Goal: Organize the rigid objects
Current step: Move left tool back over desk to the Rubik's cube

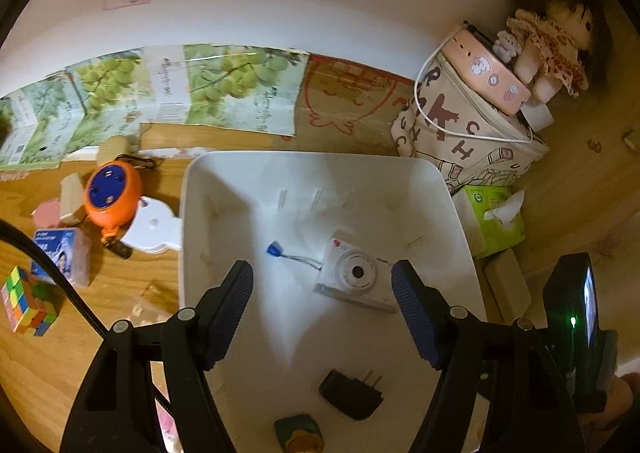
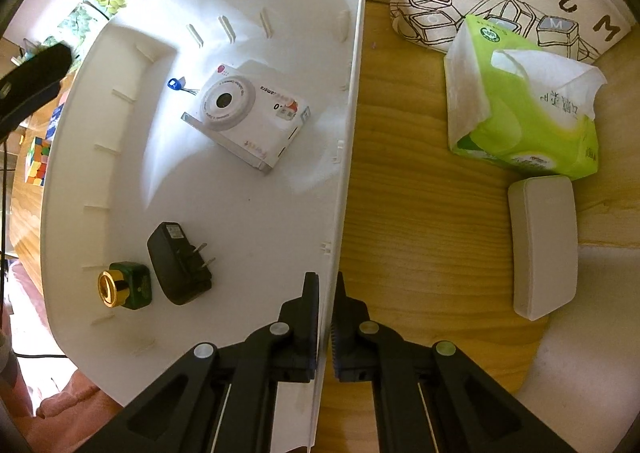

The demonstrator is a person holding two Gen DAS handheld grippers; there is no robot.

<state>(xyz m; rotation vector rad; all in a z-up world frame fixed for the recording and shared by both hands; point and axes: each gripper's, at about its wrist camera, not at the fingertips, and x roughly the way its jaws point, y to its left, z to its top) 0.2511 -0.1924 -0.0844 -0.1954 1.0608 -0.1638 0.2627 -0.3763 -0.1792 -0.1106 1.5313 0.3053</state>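
Right gripper [image 2: 328,317] is clamped onto the side wall of the white bin [image 2: 348,133], one finger inside, one outside, pinning the bin on the worktop [image 2: 412,213]. Left gripper [image 1: 322,285] hangs over the bin with its jaws apart and nothing between them, angled down at the floor of the bin.

Taking the bin as the landmark, nearest the left gripper and inside the bin lie a green-and-gold bottle [image 2: 124,289] and a black plug adapter [image 2: 178,265]; farther in sits the white toy camera [image 1: 356,277].

Outside the bin, past its left wall, the loose pieces wait: a colour cube [image 1: 26,305] nearest, a blue-and-white packet [image 1: 60,257] beyond it, then an orange reel [image 1: 112,193] farther back. All lie to the left of the open gripper, so the free left hand looks the one to fetch; the cube seems the shortest swing.
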